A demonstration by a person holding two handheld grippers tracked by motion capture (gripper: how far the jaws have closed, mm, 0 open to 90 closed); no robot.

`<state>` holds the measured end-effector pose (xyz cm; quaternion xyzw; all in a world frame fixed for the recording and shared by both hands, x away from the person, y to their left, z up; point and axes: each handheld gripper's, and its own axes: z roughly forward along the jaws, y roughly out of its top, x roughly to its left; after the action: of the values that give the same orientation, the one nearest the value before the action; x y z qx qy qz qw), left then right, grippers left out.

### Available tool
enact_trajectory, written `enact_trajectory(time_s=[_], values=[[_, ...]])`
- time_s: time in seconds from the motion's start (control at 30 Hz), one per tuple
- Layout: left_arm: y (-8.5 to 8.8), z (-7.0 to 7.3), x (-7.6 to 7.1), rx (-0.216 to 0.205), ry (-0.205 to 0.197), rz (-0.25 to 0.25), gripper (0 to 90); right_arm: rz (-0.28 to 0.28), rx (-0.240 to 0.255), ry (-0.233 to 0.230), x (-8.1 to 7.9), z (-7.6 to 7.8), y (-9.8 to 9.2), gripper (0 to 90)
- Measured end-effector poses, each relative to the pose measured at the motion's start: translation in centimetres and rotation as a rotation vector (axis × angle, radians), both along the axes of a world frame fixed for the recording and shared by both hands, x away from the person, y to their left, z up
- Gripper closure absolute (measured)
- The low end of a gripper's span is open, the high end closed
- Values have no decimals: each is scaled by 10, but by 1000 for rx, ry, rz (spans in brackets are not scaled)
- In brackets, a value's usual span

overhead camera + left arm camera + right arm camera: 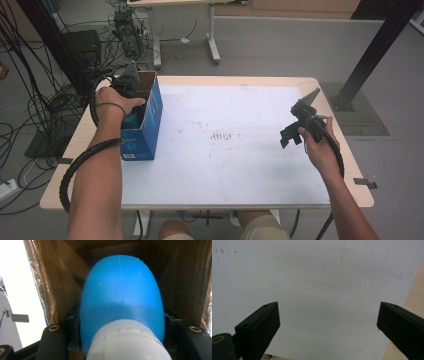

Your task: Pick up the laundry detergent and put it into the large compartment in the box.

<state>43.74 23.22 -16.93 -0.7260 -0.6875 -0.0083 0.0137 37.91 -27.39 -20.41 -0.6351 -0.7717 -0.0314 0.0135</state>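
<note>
Depth is what the coming move turns on: your left claw (131, 97) is sunk into the open top of the blue carton (150, 122) at the counter's (240, 170) left edge, and it is pinching a blue bottle (122, 297) with a white cap (128, 342). In the left gripper view the bottle lies straight along the jaws, cap end nearest the camera and rounded blue end pointing deeper into the brown cardboard interior (62, 277), so its long axis runs with the carton's depth. The jaws press on both flanks of the blue body just above the cap. Judging from that, the bottle either lifts straight out or settles straight in along this same line; any sideways tilt would likely catch the cardboard walls, which stand near on both sides. Your right claw (292, 132) is well apart, hovering over the white sheet (317, 277) near the counter's right edge, jaws spread wide with nothing between them, so the left hand (112, 102) is the one on the job.
</note>
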Motion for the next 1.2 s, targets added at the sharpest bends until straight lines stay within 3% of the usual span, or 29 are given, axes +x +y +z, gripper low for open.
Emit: enact_trajectory(time_s=[1.2], values=[[4,-1,-2,-8,-12,11,372,1,1,-1,0,0,2,49]])
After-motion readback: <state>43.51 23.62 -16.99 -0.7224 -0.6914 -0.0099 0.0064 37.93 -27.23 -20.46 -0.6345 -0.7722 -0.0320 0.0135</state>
